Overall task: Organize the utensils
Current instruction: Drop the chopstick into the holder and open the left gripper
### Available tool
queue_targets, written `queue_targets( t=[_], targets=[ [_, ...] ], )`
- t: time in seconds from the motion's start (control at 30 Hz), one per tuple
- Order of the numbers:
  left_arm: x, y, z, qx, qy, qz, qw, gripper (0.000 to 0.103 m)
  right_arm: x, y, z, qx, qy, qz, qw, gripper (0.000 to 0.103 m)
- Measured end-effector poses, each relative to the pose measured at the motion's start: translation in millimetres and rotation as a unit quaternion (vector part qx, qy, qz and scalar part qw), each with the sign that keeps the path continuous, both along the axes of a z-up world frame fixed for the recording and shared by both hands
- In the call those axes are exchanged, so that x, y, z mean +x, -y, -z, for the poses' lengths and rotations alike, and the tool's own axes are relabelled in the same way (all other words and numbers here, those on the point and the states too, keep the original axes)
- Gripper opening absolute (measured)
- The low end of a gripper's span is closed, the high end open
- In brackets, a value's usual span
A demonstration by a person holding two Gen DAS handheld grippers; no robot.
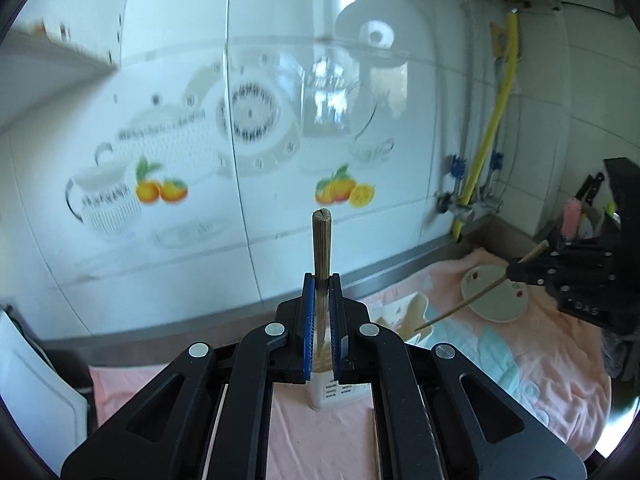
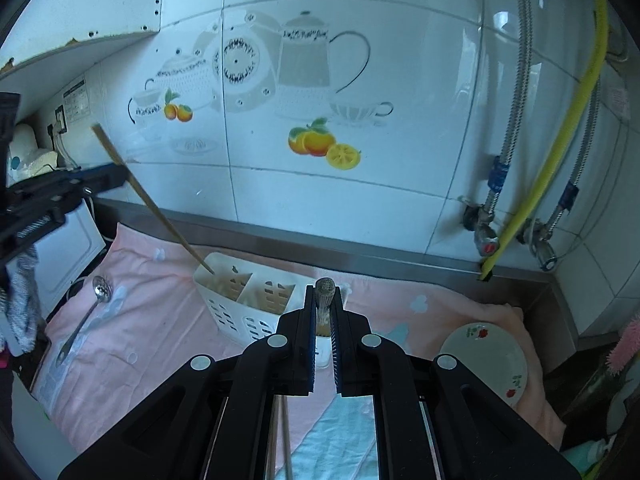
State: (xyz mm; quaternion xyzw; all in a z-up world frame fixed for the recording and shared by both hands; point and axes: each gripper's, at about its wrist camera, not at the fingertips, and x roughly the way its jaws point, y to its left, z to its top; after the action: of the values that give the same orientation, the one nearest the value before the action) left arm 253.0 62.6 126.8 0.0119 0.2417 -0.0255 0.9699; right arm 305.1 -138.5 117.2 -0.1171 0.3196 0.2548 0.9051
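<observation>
Over the pink towel [image 2: 160,320] on the counter, a person is working two hand-held grippers at once, each one carrying a single chopstick. The left gripper [image 1: 322,280] is pinching its chopstick [image 1: 321,240] between pressed-together jaws, and the right-wrist view shows that stick slanting down with its tip poised at the rear compartment of the white slotted holder [image 2: 240,300]. The right gripper [image 2: 323,292] is clamping the second chopstick [image 2: 325,290] near its thick end, just in front of the holder. A slotted spoon [image 2: 86,312] is lying on the towel to the holder's left, and a small flowered plate [image 2: 486,356] is sitting well apart on the right. To do this step well, I would say the left stick should be tilted nearer upright (its slant is steep) so the tip is entering cleanly before release; the second one wants the same compartment.
</observation>
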Motion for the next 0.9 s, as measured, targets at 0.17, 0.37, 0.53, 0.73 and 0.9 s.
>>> queue_targets(
  t=[0.17,0.37,0.53,0.73,0.9],
  targets=[
    [15.4,-8.5,26.0,-0.017,-0.032,-0.008,0.9993,0.006,10.2,-7.6,13.3,-0.005,-0.015,0.000,1.000,0.006],
    [18.6,-13.1,38.9,-0.025,-0.050,-0.010,0.9984,0.006,23.8,-13.0,32.3,-0.008,-0.035,0.006,0.999,0.006],
    [19.2,-13.3,40.6,-0.028,-0.055,-0.010,0.9980,0.007,31.0,-15.5,41.7,-0.006,-0.045,0.010,0.999,0.007],
    [14.2,-14.1,35.2,-0.036,-0.050,-0.010,0.9980,0.009,32.6,-11.2,42.0,0.006,-0.041,0.017,0.999,0.009],
    [-6.3,-13.9,26.3,-0.036,-0.033,-0.012,0.9987,0.026,18.9,-1.4,28.1,0.016,-0.019,0.025,0.999,0.024]
  ],
)
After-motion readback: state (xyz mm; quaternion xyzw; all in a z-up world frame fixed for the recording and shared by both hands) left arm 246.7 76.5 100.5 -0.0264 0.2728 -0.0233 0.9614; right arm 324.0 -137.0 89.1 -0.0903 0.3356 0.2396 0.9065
